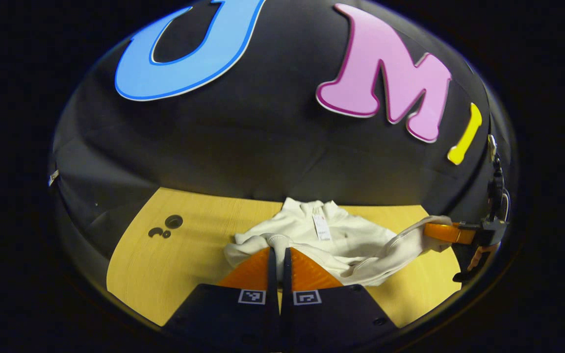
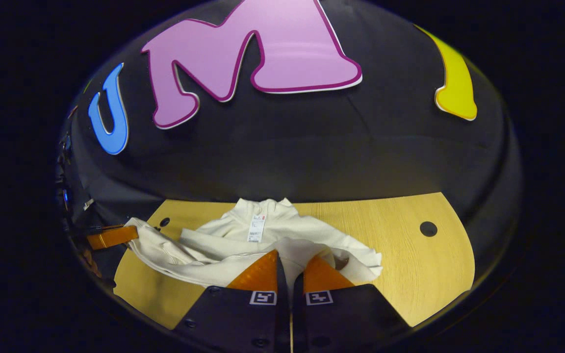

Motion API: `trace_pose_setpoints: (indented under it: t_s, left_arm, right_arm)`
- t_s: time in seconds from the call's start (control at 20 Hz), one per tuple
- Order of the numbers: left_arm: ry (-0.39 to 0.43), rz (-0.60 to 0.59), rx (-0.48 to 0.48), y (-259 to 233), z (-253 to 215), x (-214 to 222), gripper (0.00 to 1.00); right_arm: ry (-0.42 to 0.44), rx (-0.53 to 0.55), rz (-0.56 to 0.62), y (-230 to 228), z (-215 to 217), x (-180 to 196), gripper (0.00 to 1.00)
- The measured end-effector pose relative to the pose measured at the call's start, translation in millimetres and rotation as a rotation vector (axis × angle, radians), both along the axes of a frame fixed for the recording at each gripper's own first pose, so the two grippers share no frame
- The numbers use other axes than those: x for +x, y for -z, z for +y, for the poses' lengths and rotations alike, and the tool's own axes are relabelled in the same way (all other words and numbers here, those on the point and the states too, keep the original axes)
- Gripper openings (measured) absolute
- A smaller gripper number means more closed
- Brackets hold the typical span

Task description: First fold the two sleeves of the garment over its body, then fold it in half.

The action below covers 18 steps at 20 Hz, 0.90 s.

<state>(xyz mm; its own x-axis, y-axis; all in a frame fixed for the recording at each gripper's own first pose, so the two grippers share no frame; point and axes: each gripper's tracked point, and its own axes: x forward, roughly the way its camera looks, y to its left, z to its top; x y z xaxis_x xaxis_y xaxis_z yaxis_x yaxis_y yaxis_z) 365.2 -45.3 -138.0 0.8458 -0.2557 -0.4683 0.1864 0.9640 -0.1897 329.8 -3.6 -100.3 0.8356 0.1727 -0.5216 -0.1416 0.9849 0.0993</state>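
Observation:
A cream-white garment lies bunched on the wooden table, collar and label toward the booth wall. In the left gripper view my left gripper is shut on a fold of its cloth at the near left side. Far right in that view, my right gripper pinches another part of the cloth and lifts it off the table. The right gripper view shows the garment with my right gripper shut on cloth between its fingers. My left gripper holds the cloth's far left end there.
The table has round holes near its left back and one hole at the right back. The black booth wall rises just behind the collar. Bare wood lies right of the garment.

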Motion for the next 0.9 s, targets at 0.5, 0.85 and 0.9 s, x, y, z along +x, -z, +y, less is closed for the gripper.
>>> trace_pose_setpoints:
  t_s: [0.5,0.85,0.9]
  left_arm:
    - [-0.056,-0.059,-0.058,26,-9,124,0.06]
    - [-0.147,-0.200,0.010,39,0,164,0.10]
    - [-0.163,-0.212,0.029,40,3,164,0.14]
  right_arm:
    - [0.057,-0.049,-0.089,12,5,108,0.06]
    - [0.134,-0.104,-0.149,56,2,151,0.09]
    - [0.127,-0.098,-0.145,63,5,152,0.11]
